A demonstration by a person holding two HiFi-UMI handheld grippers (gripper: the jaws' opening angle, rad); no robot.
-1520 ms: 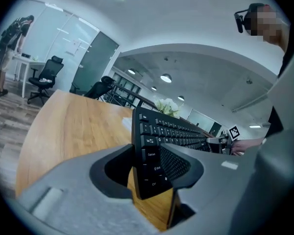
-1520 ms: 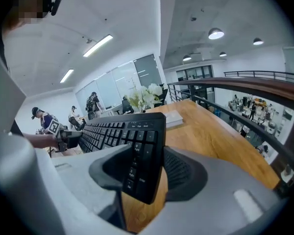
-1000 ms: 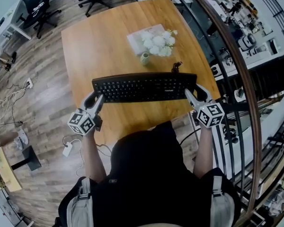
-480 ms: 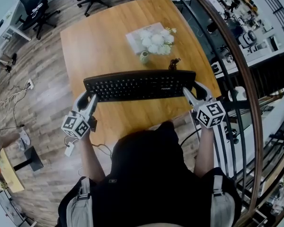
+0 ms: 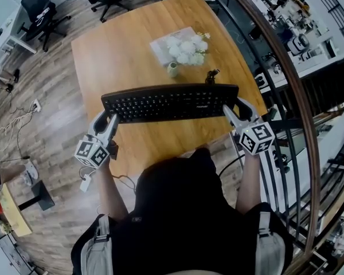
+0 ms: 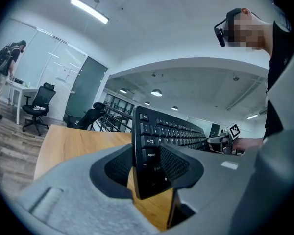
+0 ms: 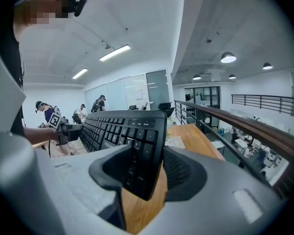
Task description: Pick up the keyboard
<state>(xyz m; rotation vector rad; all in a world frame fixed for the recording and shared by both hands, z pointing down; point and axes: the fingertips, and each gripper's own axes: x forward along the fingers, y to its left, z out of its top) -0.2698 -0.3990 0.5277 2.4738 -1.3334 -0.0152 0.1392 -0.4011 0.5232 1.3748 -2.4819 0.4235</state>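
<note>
Indoor light is coming in bright and even from overhead. The strip light [image 6: 89, 10] and round ceiling lamp [image 7: 228, 58] are clipping slightly. The table [image 5: 114, 62] is showing soft shadows only, no hard glare. Fisheye is bending the handrail [image 5: 296, 87] hard in the head view. Both gripper views are vignetting black at the corners, and the keyboard [image 6: 146, 155] end nearest the lens is going soft.

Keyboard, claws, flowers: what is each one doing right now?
Keyboard: held at both ends, over the table.
Left claw: shut on the keyboard's left end.
Right claw: shut on its right end.
Flowers: upright in a vase on the table.
</note>
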